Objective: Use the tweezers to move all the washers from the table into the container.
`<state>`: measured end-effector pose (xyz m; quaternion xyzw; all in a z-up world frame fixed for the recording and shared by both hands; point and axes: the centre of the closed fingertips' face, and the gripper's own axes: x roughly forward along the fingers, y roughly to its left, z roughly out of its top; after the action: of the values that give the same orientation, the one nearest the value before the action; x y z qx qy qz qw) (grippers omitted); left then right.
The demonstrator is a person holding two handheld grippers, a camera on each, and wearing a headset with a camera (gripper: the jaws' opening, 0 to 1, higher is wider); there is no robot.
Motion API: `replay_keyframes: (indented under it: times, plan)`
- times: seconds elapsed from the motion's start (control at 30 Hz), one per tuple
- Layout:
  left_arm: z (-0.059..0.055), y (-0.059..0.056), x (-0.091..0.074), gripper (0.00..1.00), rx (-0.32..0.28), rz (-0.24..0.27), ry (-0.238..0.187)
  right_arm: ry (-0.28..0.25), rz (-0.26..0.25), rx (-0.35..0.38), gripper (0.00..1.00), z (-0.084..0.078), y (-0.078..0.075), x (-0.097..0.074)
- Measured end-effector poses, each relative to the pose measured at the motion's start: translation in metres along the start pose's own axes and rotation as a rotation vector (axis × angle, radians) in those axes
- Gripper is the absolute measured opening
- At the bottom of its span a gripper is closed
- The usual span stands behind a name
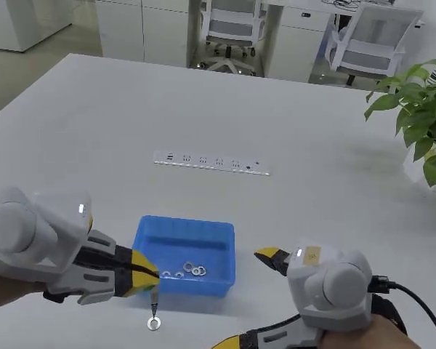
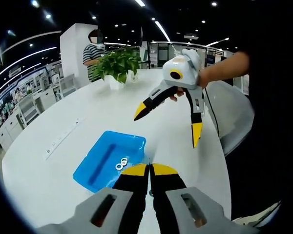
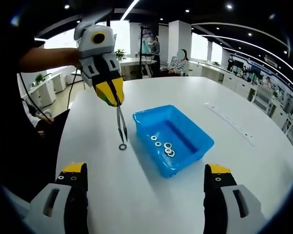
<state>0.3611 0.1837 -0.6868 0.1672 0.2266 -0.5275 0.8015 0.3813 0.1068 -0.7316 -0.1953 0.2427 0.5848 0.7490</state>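
Observation:
A blue container point(image 1: 147, 234) sits near the table's front edge with several washers point(image 1: 192, 270) lying inside it. My left gripper point(image 1: 152, 275) is shut on thin metal tweezers point(image 1: 154, 298) that point down at the table just in front of the container. One washer point(image 1: 154, 323) lies at the tweezers' tips; whether they pinch it I cannot tell. The right gripper view shows that same washer point(image 3: 122, 146) beside the container point(image 3: 195, 146), under the tweezers point(image 3: 121, 124). My right gripper point(image 1: 244, 299) stands open to the right of the container, holding nothing.
A white power strip point(image 1: 211, 163) lies across the middle of the table point(image 1: 291, 116). A potted plant point(image 1: 418, 116) stands at the right edge. Office chairs point(image 1: 229, 29) stand beyond the far edge. A person point(image 2: 93, 51) stands behind the plant in the left gripper view.

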Motion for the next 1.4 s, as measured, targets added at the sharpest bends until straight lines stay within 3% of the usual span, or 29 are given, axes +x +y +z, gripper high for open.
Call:
replay_keyframes:
  times: [0.33, 0.9, 1.13, 1.4]
  plan:
    - [-0.008, 0.000, 0.003, 0.05, -0.004, -0.007, 0.012, 0.005, 0.011, 0.006, 1.00, -0.003, 0.004, 0.002]
    - [-0.009, 0.001, 0.008, 0.05, 0.009, -0.012, 0.004, -0.001, 0.039, -0.009, 0.95, -0.004, 0.010, 0.003]
    - [-0.010, 0.001, 0.007, 0.05, 0.015, -0.019, 0.006, -0.036, 0.080, -0.078, 0.86, 0.005, 0.018, 0.007]
    - [-0.010, -0.002, 0.006, 0.05, 0.030, -0.038, 0.009, -0.028, 0.130, -0.155, 0.69, 0.009, 0.026, 0.018]
